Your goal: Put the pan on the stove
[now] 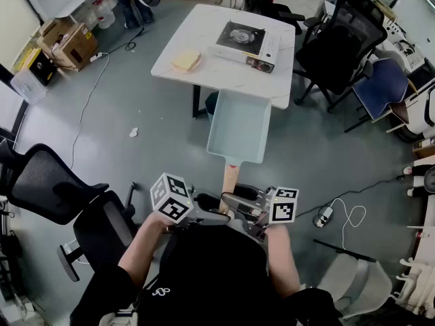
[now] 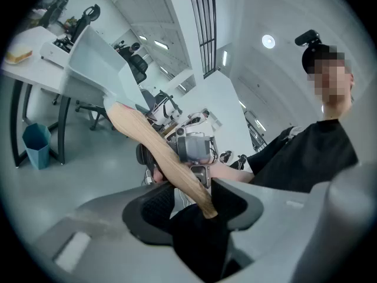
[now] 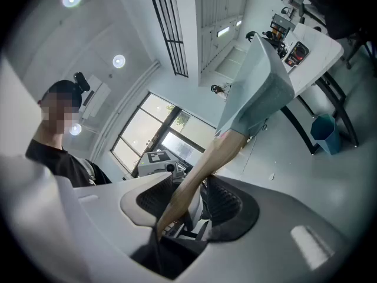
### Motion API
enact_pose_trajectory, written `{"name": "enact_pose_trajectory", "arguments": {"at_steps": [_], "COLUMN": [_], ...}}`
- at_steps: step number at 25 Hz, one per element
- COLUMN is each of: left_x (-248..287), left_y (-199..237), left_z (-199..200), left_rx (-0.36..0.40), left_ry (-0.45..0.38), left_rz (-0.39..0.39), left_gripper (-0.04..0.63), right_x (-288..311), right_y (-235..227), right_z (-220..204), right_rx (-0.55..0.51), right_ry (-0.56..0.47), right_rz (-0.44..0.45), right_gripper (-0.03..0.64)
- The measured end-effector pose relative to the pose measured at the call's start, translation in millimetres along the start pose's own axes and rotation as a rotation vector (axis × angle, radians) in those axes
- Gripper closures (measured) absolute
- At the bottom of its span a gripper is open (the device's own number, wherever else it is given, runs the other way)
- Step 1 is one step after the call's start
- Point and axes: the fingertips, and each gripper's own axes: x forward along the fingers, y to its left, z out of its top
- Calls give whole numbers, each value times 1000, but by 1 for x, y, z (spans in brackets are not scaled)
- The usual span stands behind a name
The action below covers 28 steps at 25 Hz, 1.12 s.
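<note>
I hold the pan (image 1: 239,126) in the air by its wooden handle (image 1: 230,178), my left gripper (image 2: 194,202) and right gripper (image 3: 191,199) both clamped on it, short of the table (image 1: 197,29); the stove (image 1: 243,41) there carries nothing, so setting the pan down on it is left.

This is an office or a lab room. Mesh office chairs (image 1: 47,182) stand on a grey floor (image 1: 136,161). Cardboard boxes (image 1: 68,46) lie far left, a white table (image 1: 197,39) stands far, and cables (image 1: 85,107) run across the floor.
</note>
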Motion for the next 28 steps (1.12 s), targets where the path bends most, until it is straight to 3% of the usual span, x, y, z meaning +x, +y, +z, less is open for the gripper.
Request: {"name": "enact_pose_trajectory", "arguments": {"at_steps": [28], "left_x": [-74], "left_y": [31], "left_z": [2], "left_rx": [29], "left_ry": [29], "left_rz": [-47], "left_gripper": [397], "right_x": [72], "right_y": [-20], "right_z": [20], "right_rx": [-12], "right_ry": [-68], "right_rz": [-31], "right_gripper": [433]}}
